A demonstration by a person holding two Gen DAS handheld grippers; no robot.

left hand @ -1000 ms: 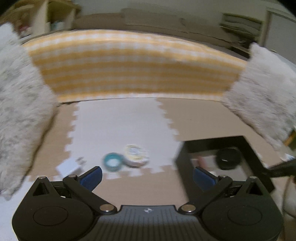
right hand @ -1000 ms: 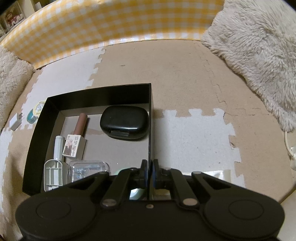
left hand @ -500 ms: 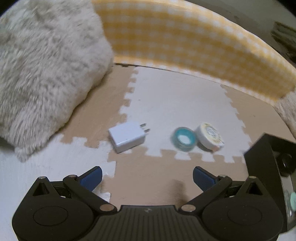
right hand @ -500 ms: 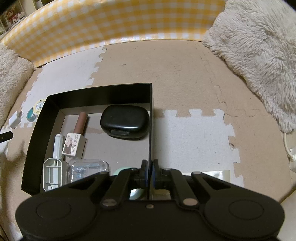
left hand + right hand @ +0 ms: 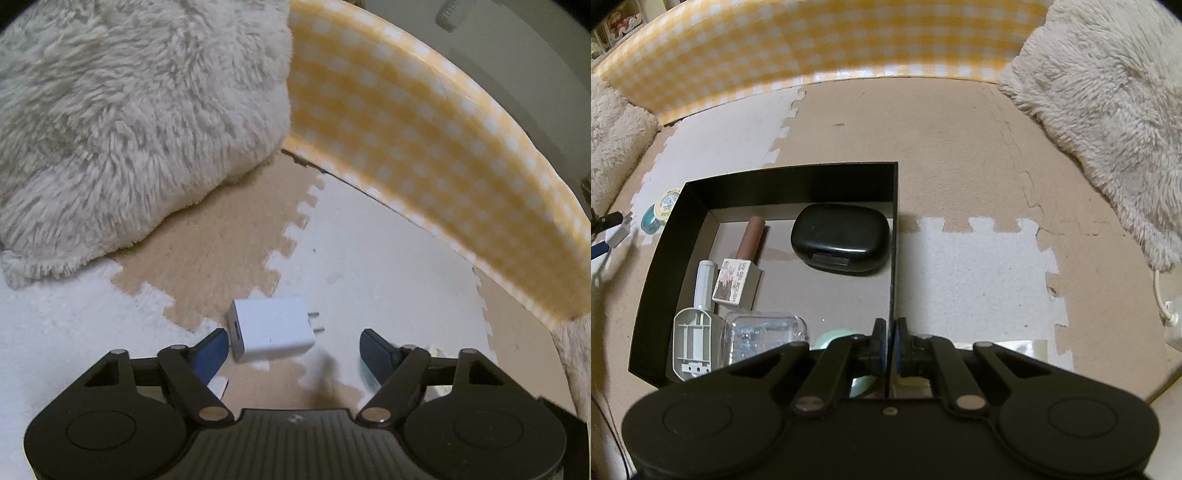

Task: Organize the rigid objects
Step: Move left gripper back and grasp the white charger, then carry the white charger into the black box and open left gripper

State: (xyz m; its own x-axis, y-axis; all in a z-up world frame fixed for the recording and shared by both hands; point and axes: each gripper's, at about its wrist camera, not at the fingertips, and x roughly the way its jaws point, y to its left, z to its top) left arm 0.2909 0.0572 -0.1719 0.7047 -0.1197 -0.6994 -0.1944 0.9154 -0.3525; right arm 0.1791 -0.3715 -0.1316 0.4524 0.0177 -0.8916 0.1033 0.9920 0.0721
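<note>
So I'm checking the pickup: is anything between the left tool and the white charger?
Nothing visible. The white charger lies on the mat between the open left tool fingers, nearer its left finger.

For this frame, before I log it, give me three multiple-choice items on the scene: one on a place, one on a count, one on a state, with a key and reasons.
1. Where does the white charger lie?
A. inside the black box
B. on the floor mat between the open fingers of the left gripper
C. on the fluffy cushion

2. How many metal prongs show on the charger?
A. two
B. three
C. none

3. What is the state of the right gripper?
A. wide open above the box
B. shut on the black case
C. shut on the right wall of the black box

Key: B, A, C.
1 is B: the charger rests on the mat, with the left gripper spread to either side of it.
2 is A: two prongs stick out of its end.
3 is C: the jaws pinch the thin wall of the black box, while the black case lies untouched inside.
</note>
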